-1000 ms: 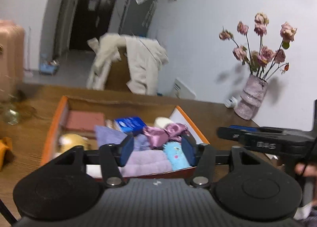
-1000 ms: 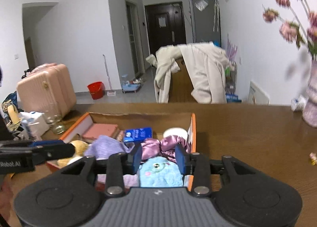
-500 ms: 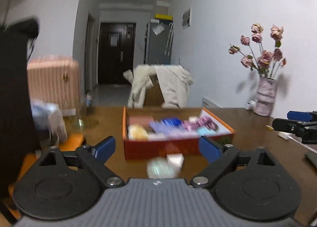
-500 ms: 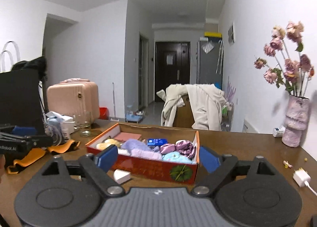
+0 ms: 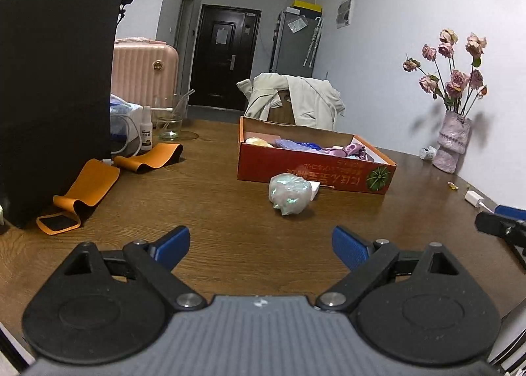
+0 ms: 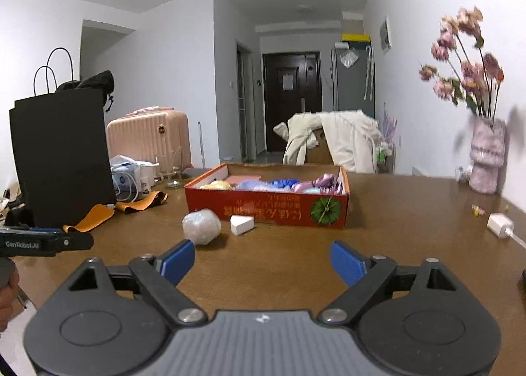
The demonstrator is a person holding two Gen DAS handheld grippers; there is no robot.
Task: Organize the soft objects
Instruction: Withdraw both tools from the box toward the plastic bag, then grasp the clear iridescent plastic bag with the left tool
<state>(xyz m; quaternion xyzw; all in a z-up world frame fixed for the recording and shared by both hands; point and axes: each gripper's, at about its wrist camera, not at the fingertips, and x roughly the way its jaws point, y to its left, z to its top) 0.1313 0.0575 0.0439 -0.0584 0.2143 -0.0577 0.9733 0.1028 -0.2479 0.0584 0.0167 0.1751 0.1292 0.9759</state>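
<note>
A red cardboard box [image 5: 315, 169] [image 6: 266, 208] sits on the wooden table and holds several soft items: a yellow plush, purple cloth, a blue pack and pink satin scrunchies [image 5: 348, 150]. A pale shiny wrapped ball [image 5: 289, 193] [image 6: 201, 226] and a white wedge [image 6: 242, 223] lie on the table in front of the box. My left gripper [image 5: 261, 246] is open and empty, low over the table, short of the ball. My right gripper [image 6: 262, 262] is open and empty, short of the box. The left gripper's side also shows in the right wrist view [image 6: 46, 242].
A black paper bag [image 5: 56, 96] stands at the left with orange straps [image 5: 88, 187] beside it. A glass [image 5: 171, 123], a small bottle [image 5: 146, 132] and a pink suitcase [image 5: 144, 73] are behind. A vase of roses [image 5: 452, 142] and a white charger [image 6: 499, 225] are at the right.
Both grippers have pulled back from over the box and opened wide. A second ago the right one was closed around the blue plush in the box; the plush now lies in the box.
</note>
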